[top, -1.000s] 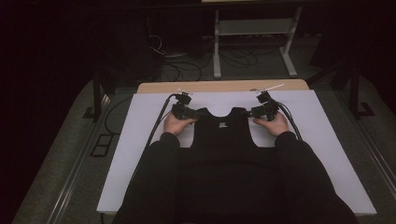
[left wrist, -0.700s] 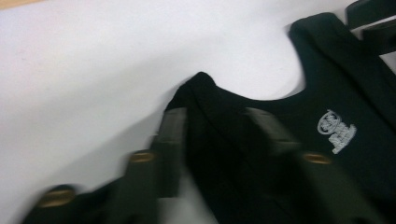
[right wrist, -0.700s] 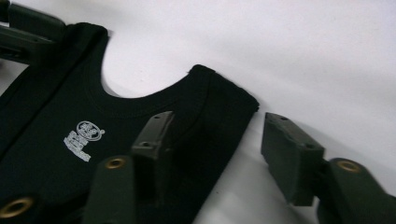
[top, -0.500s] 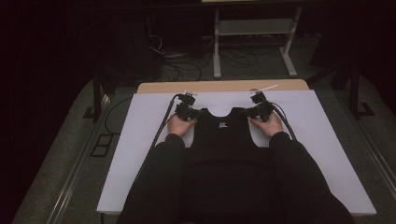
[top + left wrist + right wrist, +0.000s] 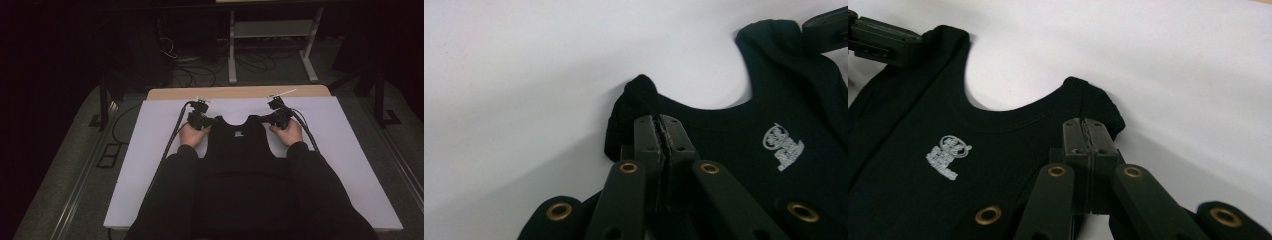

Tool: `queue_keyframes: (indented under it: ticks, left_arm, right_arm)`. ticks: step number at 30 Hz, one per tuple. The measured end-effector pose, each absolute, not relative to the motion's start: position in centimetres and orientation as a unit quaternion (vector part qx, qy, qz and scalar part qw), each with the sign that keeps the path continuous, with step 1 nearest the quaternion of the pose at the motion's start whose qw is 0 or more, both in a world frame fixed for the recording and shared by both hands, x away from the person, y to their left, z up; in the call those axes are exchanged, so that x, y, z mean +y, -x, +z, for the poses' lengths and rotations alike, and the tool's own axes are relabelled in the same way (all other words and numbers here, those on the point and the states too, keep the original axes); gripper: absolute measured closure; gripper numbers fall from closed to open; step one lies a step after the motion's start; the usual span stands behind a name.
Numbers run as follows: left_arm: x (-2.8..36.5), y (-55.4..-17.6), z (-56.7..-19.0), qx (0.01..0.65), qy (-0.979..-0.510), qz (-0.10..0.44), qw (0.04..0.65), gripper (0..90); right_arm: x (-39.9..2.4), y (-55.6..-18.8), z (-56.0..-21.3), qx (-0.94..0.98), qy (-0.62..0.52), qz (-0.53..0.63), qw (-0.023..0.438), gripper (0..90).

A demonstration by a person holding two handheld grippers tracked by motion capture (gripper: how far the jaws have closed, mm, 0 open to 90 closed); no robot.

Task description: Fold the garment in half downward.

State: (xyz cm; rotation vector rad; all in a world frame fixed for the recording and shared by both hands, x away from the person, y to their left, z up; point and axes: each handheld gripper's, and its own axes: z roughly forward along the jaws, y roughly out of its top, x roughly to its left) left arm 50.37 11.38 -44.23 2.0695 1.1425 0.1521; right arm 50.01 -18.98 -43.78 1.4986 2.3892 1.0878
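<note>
A black sleeveless top (image 5: 237, 142) with a small white logo (image 5: 783, 147) lies flat on the white table (image 5: 150, 165), its neckline pointing away from me. My left gripper (image 5: 200, 120) is shut on the top's left shoulder strap (image 5: 639, 97); its jaws (image 5: 657, 121) have just been closing, and the fabric bunches up between them. My right gripper (image 5: 277, 117) is shut on the right shoulder strap (image 5: 1098, 102); its jaws (image 5: 1084, 122) have also just closed on cloth. Each gripper view shows the other gripper (image 5: 826, 22) (image 5: 883, 37) at the far strap.
A wooden strip (image 5: 240, 92) runs along the table's far edge. Beyond it, on the dark floor, are cables (image 5: 200, 65) and a white metal stand (image 5: 270, 30). My dark sleeves (image 5: 170, 200) cover the lower part of the top.
Both hands have edged slightly inward onto the shoulder straps. The top lies where it was.
</note>
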Motion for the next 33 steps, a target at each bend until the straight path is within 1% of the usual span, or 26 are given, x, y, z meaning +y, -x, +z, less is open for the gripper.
queue_keyframes:
  ticks: [6,12,25,33]
  left_arm:
    - [11.3,-49.9,-43.4,0.439,-0.806,0.064,0.392,86.5]
    - [11.6,-49.0,-42.8,0.439,-0.800,0.068,0.405,86.5]
    - [12.5,-45.8,-41.2,0.418,-0.795,0.057,0.435,86.5]
    - [12.9,-43.6,-40.3,0.399,-0.801,0.053,0.444,86.5]
  right_arm:
    - [-19.4,-49.6,-43.5,0.786,-0.490,0.375,0.048,88.6]
    - [-20.3,-48.6,-42.8,0.774,-0.493,0.393,0.048,88.7]
    - [-22.9,-44.9,-41.1,0.744,-0.485,0.460,-0.005,89.0]
    - [-22.9,-42.5,-40.3,0.753,-0.465,0.465,-0.020,89.1]
